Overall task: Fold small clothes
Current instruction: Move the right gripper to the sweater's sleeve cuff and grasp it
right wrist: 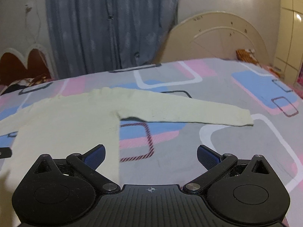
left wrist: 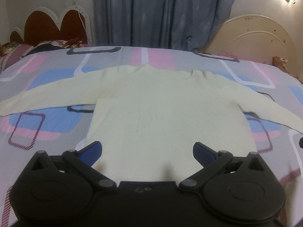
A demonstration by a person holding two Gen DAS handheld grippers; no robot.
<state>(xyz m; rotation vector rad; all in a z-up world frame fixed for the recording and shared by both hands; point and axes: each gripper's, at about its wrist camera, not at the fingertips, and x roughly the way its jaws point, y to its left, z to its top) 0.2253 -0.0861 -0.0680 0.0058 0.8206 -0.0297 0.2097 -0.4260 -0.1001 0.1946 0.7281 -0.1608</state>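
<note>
Pale yellow sweater, flat on patterned bedsheet (sleeves spread wide). Left gripper and right gripper: both spread apart, grasping nothing.

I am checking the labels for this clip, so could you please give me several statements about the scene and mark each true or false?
1. The sweater lies flat with both sleeves spread out. True.
2. The left gripper is shut on the hem. False: its jaws are wide open and hold nothing.
3. The right gripper is open. True.
4. The bedsheet is plain white. False: it is grey with pink, blue and white shapes.
</note>
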